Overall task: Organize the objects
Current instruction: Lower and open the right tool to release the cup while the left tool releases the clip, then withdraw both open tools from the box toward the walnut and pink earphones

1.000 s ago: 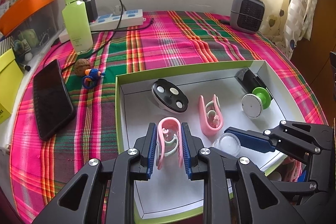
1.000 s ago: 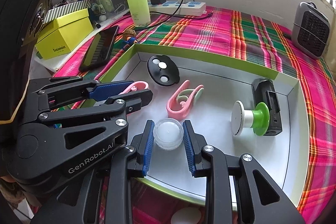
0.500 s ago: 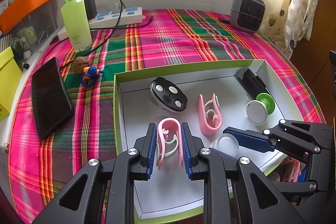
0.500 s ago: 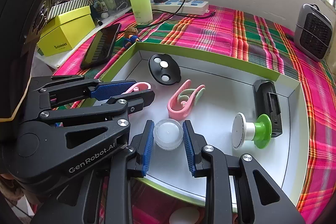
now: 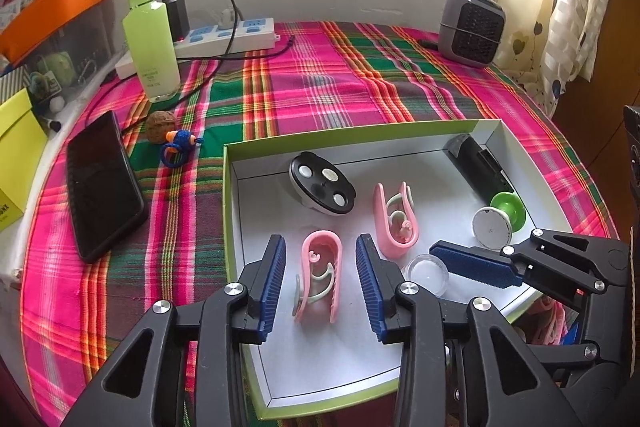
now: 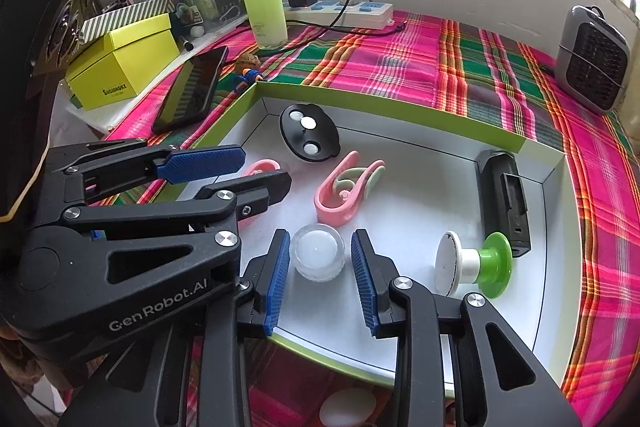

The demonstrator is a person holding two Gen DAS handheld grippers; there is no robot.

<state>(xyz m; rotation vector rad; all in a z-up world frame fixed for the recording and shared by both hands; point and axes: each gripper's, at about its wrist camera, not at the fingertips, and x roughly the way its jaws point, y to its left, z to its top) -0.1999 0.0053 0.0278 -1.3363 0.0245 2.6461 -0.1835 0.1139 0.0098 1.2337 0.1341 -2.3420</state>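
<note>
Plaid worktop (image 5: 328, 87), green-rimmed tray (image 5: 227, 211): left hand-held gripper (image 5: 320, 279) just opening, released, pink clip (image 5: 318, 275) between pads untouched; right hand-held gripper (image 6: 320, 267) likewise around clear jar (image 6: 318, 257).

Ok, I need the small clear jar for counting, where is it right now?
The clear jar sits on the box floor near its front edge, between the open right tongs, untouched, with a pink clip just behind it and the green-and-white spool to its right.

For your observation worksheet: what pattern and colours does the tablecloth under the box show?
The tablecloth is plaid: pink, green and orange stripes. Clearest in the left wrist view.
</note>
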